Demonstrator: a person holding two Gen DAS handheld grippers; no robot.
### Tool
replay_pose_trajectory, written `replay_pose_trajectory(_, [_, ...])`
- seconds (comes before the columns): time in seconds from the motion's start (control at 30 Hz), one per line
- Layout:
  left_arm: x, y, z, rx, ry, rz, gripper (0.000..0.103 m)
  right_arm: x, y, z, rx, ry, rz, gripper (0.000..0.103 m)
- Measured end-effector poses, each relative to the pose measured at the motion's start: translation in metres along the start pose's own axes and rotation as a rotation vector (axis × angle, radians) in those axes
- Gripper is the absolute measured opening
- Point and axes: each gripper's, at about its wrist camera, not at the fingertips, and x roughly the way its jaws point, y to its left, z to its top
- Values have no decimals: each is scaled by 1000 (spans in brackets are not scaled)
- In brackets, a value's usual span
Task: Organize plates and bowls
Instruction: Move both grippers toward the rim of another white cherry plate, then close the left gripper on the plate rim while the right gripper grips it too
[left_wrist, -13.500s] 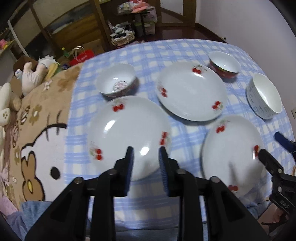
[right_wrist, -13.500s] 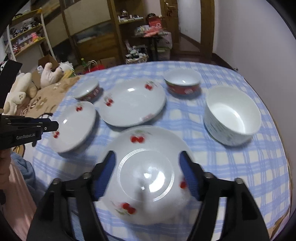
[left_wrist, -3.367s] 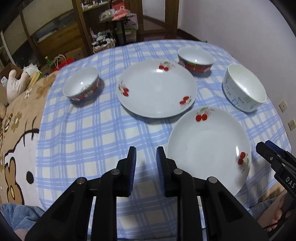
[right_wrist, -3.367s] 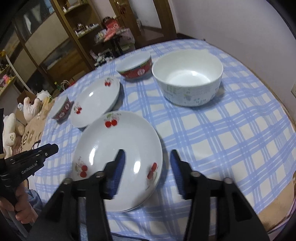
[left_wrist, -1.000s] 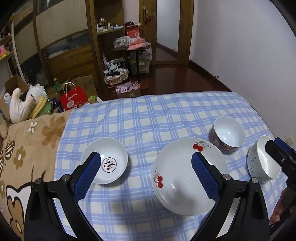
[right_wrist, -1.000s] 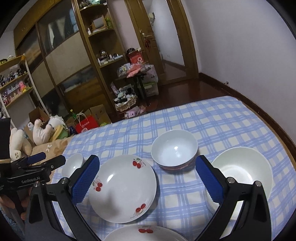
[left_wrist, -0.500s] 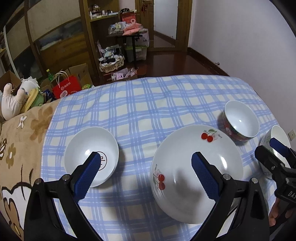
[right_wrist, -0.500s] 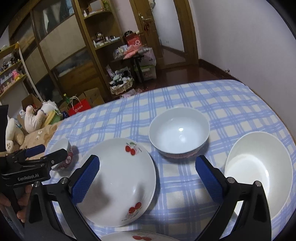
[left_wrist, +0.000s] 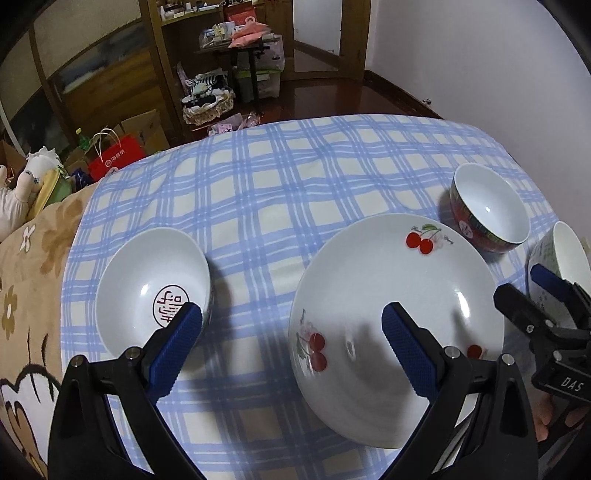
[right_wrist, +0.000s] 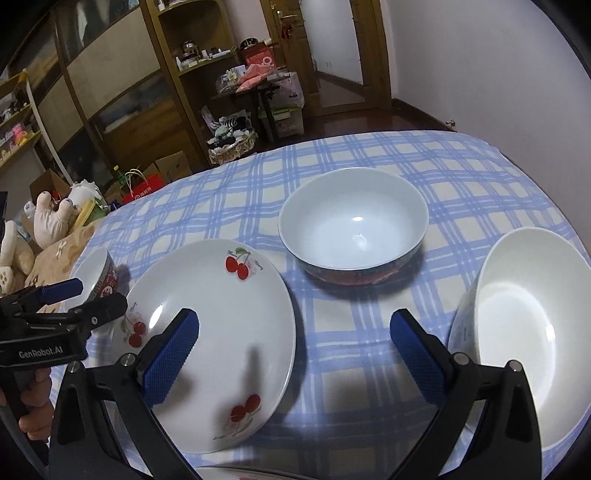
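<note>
A white cherry plate (left_wrist: 395, 314) lies on the blue checked tablecloth (left_wrist: 266, 192); it also shows in the right wrist view (right_wrist: 218, 314). A small bowl with a red stamp (left_wrist: 151, 288) sits left of it. A red-sided bowl (left_wrist: 487, 210) sits at far right; it shows large in the right wrist view (right_wrist: 352, 225). A big white bowl (right_wrist: 517, 325) stands right. My left gripper (left_wrist: 291, 343) is wide open, between the stamped bowl and the plate. My right gripper (right_wrist: 293, 354) is wide open, between plate and big bowl. Both are empty.
A brown cartoon blanket (left_wrist: 26, 288) covers the table's left side. Beyond the far edge are wooden shelves (right_wrist: 122, 92), boxes, a red bag (left_wrist: 114, 155) and plush toys (right_wrist: 55, 218). Another plate's rim (right_wrist: 229, 474) shows at the bottom of the right wrist view.
Both grippers have moved forward and lower over the table, so the dishes look larger. Both stay wide open. Since several seconds ago they opened from nearly shut.
</note>
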Motion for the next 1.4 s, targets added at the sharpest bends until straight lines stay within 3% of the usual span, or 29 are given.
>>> replay_pose_trajectory(0.23, [2,0,0,1,5,-14,91,-5,6,0,-17,-31,6,103])
replay_pose_trajectory(0.4, [7,2,-1,-13,26,-35,83,-4,12,-1,-60,-26,-7,93])
replay_pose_trajectory(0.47, [7,1,-2,-8,27,-33,80,-2,12,-2,-61,-15,-8,85])
replay_pose_trajectory(0.6, [8,-2,-4,4,31,-44,78,3,11,-3,-51,1,-8,85])
replay_pose_trajectory(0.7, [12,-3,-5,3,47,-55,71,6,10,-5,-41,20,-3,84])
replay_pose_trajectory(0.77, [15,-2,-6,-3,63,-62,69,9,9,-6,-34,36,11,72])
replay_pose_trajectory(0.9, [23,-4,-8,-6,123,-80,57,17,6,-10,-8,62,9,64])
replay_pose_trajectory(0.97, [27,-5,-9,-5,136,-82,53,18,5,-10,-3,69,19,53])
replay_pose_trajectory(1.07, [30,-5,-11,-13,153,-94,35,20,7,-13,-23,78,11,43])
replay_pose_trajectory(1.13, [31,-4,-12,-9,147,-61,22,20,9,-14,-29,81,32,36])
replay_pose_trajectory(1.23, [31,3,-11,-44,150,-78,17,23,11,-15,-33,90,38,30])
replay_pose_trajectory(1.4, [33,8,-12,-74,147,-101,16,28,9,-15,5,90,50,30])
